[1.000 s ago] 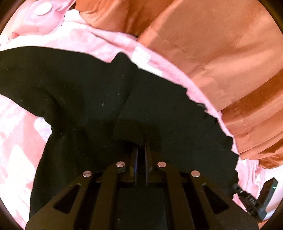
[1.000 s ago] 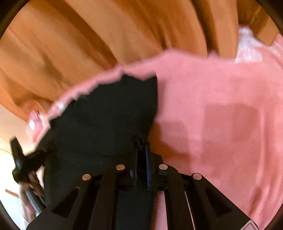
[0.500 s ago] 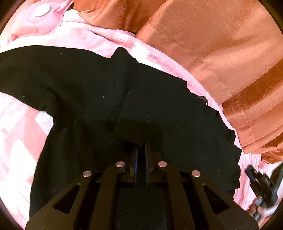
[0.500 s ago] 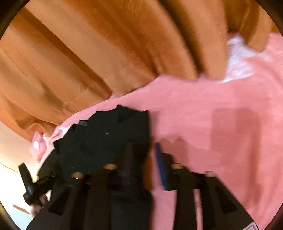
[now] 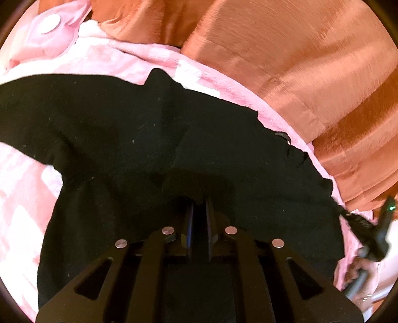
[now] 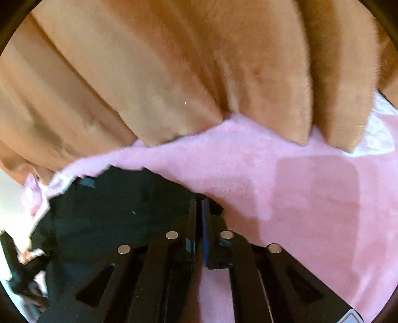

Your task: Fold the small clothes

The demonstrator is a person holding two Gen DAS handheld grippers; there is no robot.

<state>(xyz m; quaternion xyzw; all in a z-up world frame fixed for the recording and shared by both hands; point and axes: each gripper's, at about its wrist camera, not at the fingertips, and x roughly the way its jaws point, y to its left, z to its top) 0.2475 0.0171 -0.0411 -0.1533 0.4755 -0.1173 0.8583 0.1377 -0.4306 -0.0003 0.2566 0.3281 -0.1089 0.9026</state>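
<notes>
A black garment point(image 5: 139, 139) lies spread on a pink blanket point(image 5: 139, 59). My left gripper point(image 5: 199, 206) is shut on a fold of the black cloth near its middle. The right gripper shows at the far right of the left wrist view point(image 5: 368, 228), at the garment's corner. In the right wrist view the garment point(image 6: 114, 208) lies at lower left. My right gripper point(image 6: 199, 203) is shut on its right edge, over the pink blanket point(image 6: 298, 188).
Orange curtains point(image 5: 298, 64) hang along the far edge of the blanket, also in the right wrist view point(image 6: 174, 74). A pink pillow with a white button point(image 5: 49, 22) lies at the upper left.
The right gripper opened half a second ago and has shut again on the garment's edge. The left gripper stayed shut on the cloth and pulled slightly back.
</notes>
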